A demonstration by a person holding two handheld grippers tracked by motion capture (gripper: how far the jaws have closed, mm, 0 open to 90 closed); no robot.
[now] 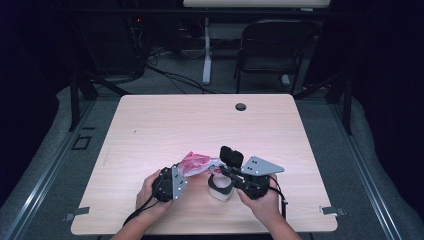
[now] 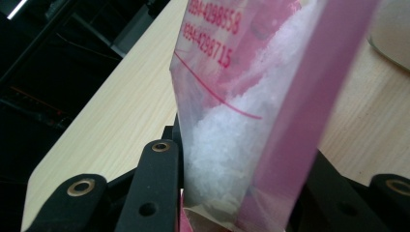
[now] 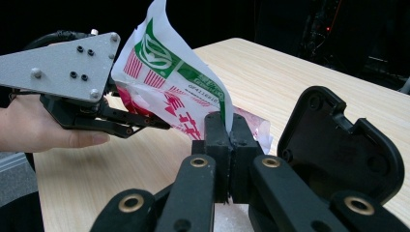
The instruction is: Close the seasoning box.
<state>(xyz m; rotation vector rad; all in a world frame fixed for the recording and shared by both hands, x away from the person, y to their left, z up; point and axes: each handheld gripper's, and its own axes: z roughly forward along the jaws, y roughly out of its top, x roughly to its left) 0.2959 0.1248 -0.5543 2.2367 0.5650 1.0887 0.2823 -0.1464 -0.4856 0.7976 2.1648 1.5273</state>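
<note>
A plastic bag (image 1: 194, 162) printed in pink, red and green hangs between both grippers near the table's front edge. Its clear side shows white granules (image 2: 217, 140) inside. My left gripper (image 1: 184, 172) is shut on the bag's lower part, with the bag (image 2: 232, 121) pressed between its black jaws. My right gripper (image 3: 231, 130) is shut on the bag's (image 3: 169, 82) other end, pinching a thin edge. A white round container (image 1: 220, 189) stands on the table just below the right gripper (image 1: 222, 170). Its black lid (image 3: 338, 145) stands upright beside the jaws.
The light wooden table (image 1: 200, 120) has a small round hole (image 1: 241, 106) near its far edge. A dark chair (image 1: 275, 47) and a desk leg (image 1: 206, 50) stand on the floor beyond. Each gripper is held by a hand (image 1: 150, 192).
</note>
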